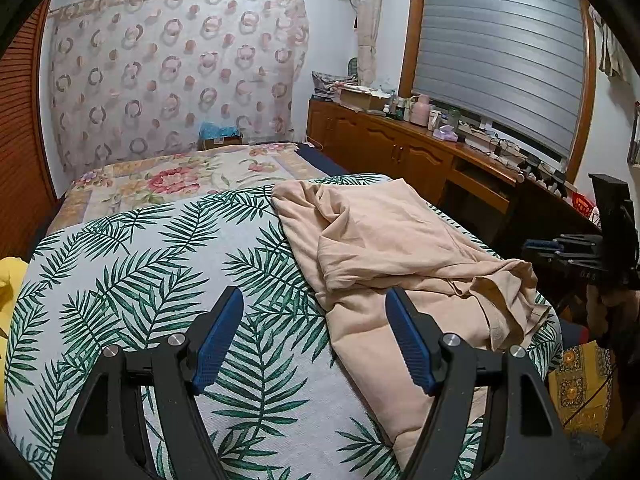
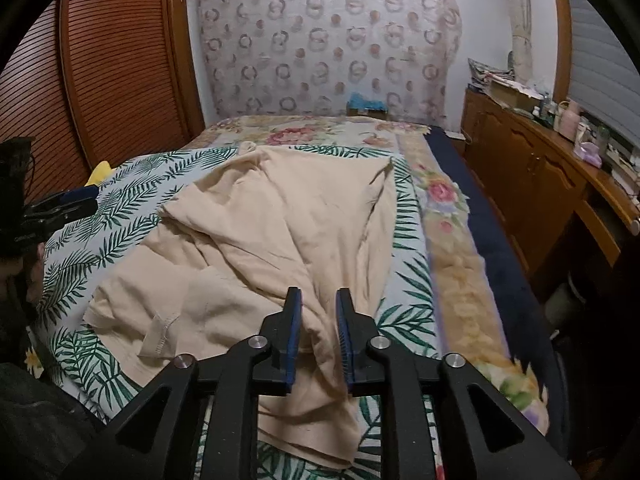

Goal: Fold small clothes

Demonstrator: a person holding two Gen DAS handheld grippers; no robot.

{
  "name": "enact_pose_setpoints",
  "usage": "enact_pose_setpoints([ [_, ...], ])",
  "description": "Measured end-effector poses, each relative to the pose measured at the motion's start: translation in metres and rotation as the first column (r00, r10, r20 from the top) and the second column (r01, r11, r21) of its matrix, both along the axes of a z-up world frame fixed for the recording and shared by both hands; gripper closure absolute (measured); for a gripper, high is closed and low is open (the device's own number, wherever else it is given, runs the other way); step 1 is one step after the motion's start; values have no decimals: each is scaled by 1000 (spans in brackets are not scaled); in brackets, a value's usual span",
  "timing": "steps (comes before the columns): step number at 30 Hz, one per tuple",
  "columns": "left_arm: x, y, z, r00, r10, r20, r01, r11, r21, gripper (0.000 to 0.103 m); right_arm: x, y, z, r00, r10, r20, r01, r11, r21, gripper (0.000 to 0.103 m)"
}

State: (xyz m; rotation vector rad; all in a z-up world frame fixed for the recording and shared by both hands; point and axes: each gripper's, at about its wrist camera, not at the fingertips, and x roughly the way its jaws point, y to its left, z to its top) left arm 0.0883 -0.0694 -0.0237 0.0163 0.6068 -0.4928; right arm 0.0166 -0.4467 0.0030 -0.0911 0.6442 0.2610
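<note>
Right tongs (image 2: 318, 312) straddle a ridge of the crumpled beige garment (image 2: 276, 224).

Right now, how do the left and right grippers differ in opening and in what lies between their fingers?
The left gripper is spread wide; the right gripper is nearly closed. Between the left fingers shows mostly leaf-print cover and the beige garment edge, ungrasped; a fold of the garment lies between the right fingers. Both have blue pads on black frames.
</note>
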Motion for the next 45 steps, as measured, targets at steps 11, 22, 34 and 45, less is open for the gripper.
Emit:
enact_pose_setpoints([
  [11, -1, 3, 1, 1000, 20, 2, -20, 1000, -6, 29, 24, 36, 4, 998, 56, 24, -55, 998, -24, 48],
  [22, 1, 15, -6, 999, 52, -6, -52, 998, -16, 29, 88, 102, -16, 978, 195, -77, -200, 978, -58, 48],
  [34, 1, 18, -14, 998, 54, -19, -54, 998, -18, 28, 119, 145, -46, 971, 193, -145, -216, 962, -169, 44],
  [45, 2, 19, -17, 998, 53, -26, -54, 998, -17, 28, 108, 152, -54, 974, 202, -104, -218, 959, -180, 18],
])
